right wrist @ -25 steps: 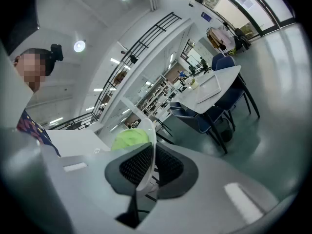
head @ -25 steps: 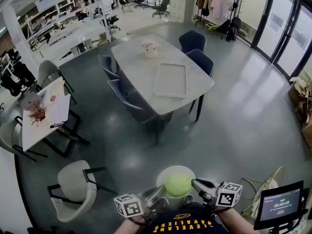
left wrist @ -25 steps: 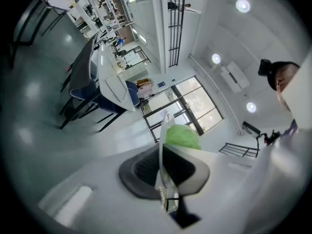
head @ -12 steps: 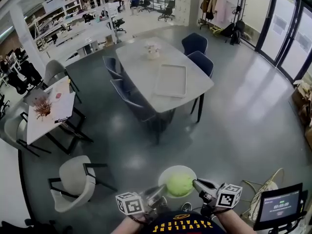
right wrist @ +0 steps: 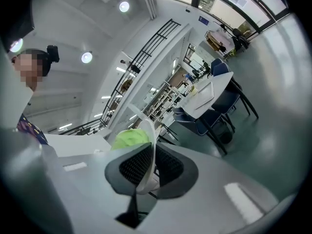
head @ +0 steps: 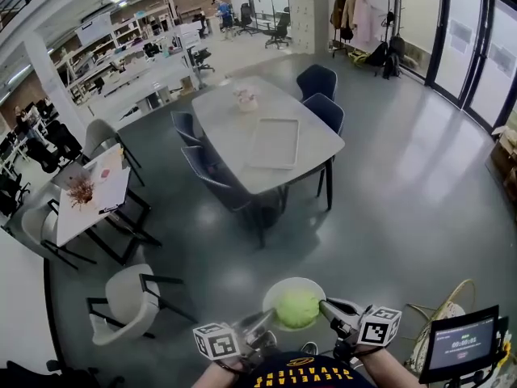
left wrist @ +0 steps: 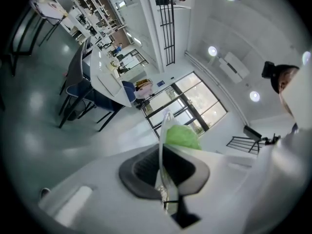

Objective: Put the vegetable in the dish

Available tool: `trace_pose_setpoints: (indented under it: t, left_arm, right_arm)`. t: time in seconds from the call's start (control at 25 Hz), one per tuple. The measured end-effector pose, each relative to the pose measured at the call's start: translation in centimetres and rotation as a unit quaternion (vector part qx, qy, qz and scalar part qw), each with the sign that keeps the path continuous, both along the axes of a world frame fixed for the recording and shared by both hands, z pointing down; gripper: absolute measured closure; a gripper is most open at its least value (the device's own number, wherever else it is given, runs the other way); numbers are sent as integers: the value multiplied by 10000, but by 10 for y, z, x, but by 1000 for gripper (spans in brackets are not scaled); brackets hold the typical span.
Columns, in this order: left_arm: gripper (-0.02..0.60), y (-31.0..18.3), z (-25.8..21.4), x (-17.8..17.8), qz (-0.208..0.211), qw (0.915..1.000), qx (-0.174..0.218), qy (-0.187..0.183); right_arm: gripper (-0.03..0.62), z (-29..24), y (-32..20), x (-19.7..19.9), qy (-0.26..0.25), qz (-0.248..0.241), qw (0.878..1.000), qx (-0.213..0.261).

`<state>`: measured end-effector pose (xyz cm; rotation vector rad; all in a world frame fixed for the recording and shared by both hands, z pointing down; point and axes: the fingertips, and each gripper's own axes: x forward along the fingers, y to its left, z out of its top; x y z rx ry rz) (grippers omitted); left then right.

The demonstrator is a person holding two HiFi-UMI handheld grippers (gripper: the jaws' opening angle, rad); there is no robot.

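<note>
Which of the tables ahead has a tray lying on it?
The large grey table in the middle, with the pale tray on its near half; the small white table at left shows none.

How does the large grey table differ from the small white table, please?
The grey table is larger and holds a tray; the white table is smaller and holds a brownish clump. The grey table has dark blue chairs, the white table pale chairs. Both stand unoccupied.

We see bright daylight from the glass doors (head: 477, 47) glaring off the floor (head: 396, 192). Both gripper views bend at their edges, perhaps slightly soft.
</note>
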<state>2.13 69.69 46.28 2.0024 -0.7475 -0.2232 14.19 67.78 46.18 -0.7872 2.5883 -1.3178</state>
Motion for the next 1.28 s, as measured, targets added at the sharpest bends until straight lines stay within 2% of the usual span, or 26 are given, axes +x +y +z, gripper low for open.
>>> trace_pose_setpoints:
  t: [0.2, 0.36, 0.56, 0.72, 0.84, 1.04, 1.28]
  left_arm:
    - [569, 0, 6, 21, -75, 9999, -34, -58]
    - [568, -8, 11, 19, -153, 9996, -196, -93]
    - [568, -51, 21, -2, -162, 9994, -293, -17]
    - [568, -117, 43, -30, -6, 9995, -308, 4]
    - [568, -159, 31, -50, 171, 9996, -193, 80]
    - [569, -198, 10, -80, 504, 9985, -162, 130]
    - [568, -249, 20, -103, 718, 9968, -243, 241]
  right_arm:
    - [562, 7, -2, 20, -6, -99, 9999, 20]
    - [560, 14, -13, 16, -1, -218, 9997, -105]
    - [562, 20, -57, -4, 187, -285, 9993, -166]
    - [560, 38, -120, -30, 317, -88, 9993, -196]
    - [560, 29, -158, -52, 328, 78, 9993, -168]
    - [560, 6, -190, -81, 460, 321, 9982, -201]
    - [560, 13, -235, -105, 613, 526, 9962, -314]
